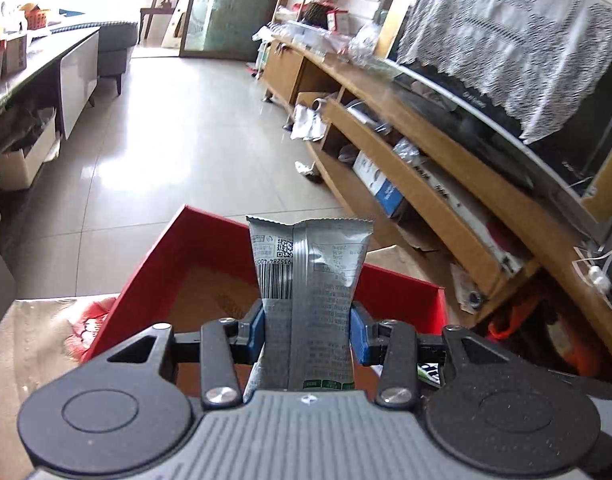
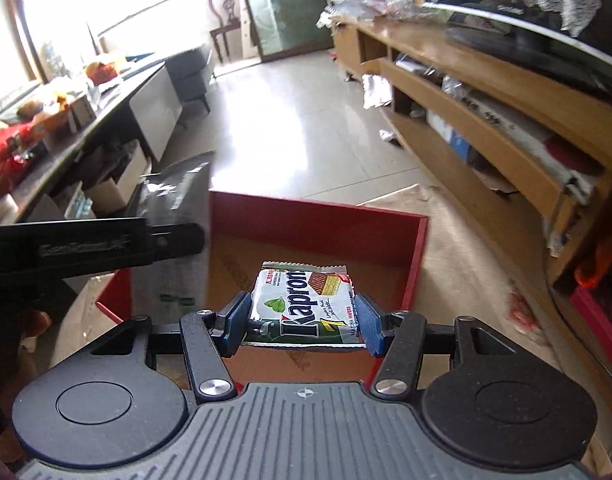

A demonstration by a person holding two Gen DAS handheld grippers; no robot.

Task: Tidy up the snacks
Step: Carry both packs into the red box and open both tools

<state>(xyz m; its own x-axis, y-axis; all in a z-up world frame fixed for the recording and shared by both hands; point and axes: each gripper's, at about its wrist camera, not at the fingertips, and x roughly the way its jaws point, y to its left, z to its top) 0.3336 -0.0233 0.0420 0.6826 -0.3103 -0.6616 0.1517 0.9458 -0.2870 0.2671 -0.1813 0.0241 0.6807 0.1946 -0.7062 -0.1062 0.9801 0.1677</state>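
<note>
Packets [image 1: 309, 280] [image 2: 306, 306] hang gripped over open red box [image 2: 317, 216].

Left hand-held gripper [image 1: 306, 330] and right hand-held gripper [image 2: 302, 322] both clamped, tilted downward.

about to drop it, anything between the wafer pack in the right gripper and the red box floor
Nothing: in the right wrist view the wafer pack hangs over bare brown floor of the red box.

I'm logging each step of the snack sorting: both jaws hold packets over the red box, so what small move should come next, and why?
Probably lower the right gripper a little and let go of the wafer pack. It hangs level above the bare floor of the red box, inside its walls. The left gripper, shut on the silver packet, sits nearer the box's edge and can follow.
</note>
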